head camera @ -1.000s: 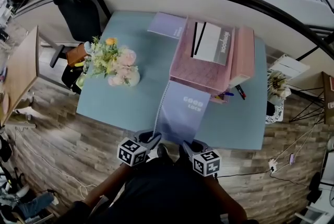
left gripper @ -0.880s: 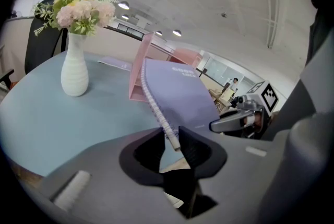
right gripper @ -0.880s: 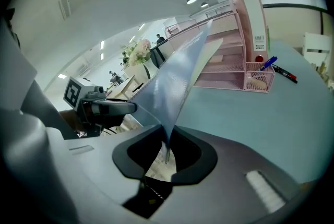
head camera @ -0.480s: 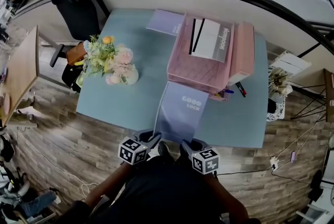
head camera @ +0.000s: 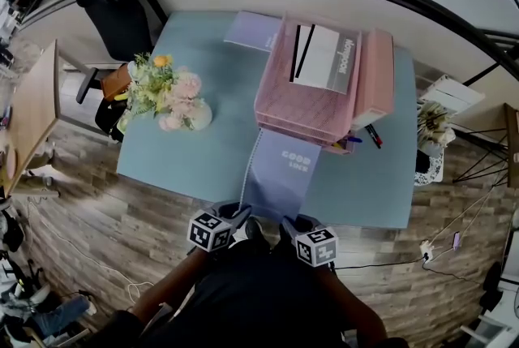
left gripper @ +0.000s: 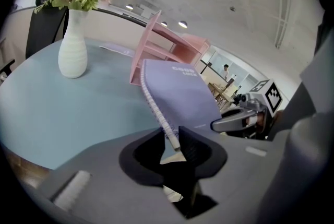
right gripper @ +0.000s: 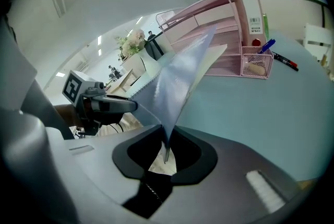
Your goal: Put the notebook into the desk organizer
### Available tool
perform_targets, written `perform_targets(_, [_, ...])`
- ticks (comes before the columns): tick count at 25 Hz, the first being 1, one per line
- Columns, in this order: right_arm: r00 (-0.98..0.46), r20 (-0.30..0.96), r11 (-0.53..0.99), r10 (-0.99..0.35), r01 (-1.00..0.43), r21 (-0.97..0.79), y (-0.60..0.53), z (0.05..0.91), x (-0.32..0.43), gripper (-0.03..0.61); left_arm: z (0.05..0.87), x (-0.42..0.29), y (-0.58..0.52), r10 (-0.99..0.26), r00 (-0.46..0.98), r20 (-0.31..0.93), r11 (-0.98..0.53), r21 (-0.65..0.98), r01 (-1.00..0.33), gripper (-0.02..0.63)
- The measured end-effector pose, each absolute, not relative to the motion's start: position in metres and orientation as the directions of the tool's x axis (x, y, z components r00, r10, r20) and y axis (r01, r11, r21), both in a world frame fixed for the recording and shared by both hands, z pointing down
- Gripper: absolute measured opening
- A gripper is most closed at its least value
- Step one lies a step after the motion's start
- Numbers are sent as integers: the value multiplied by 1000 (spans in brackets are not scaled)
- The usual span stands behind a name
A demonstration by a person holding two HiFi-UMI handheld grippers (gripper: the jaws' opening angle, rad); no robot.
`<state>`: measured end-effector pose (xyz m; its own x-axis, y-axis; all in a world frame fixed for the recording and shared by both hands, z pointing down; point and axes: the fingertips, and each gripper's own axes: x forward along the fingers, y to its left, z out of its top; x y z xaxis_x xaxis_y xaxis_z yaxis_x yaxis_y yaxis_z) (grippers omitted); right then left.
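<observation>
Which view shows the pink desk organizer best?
The head view: the whole desk organizer shows from above, top tray and side section included. The left gripper view catches only its end behind the notebook; the right gripper view shows its shelves side-on, partly behind the notebook.

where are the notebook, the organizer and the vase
notebook [head camera: 284, 172]: head view, middle of its purple cover
organizer [head camera: 296, 107]: head view, bare pink top surface
vase [left gripper: 72, 53]: left gripper view, white body

I'm working in an office. A black office chair [head camera: 120, 14] sits by my blue table [head camera: 215, 148], and a pink desk organizer [head camera: 302, 105] holds papers.
</observation>
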<state>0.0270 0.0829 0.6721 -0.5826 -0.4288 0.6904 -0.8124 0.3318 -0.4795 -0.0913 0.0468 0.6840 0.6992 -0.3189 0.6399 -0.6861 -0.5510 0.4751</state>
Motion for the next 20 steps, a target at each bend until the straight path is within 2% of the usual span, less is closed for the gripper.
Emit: perform_targets(20, [-577,713,313,-399,-816,-486,87,703,37,55,713,-79,51,-272,682,679,-523,491,-697,146])
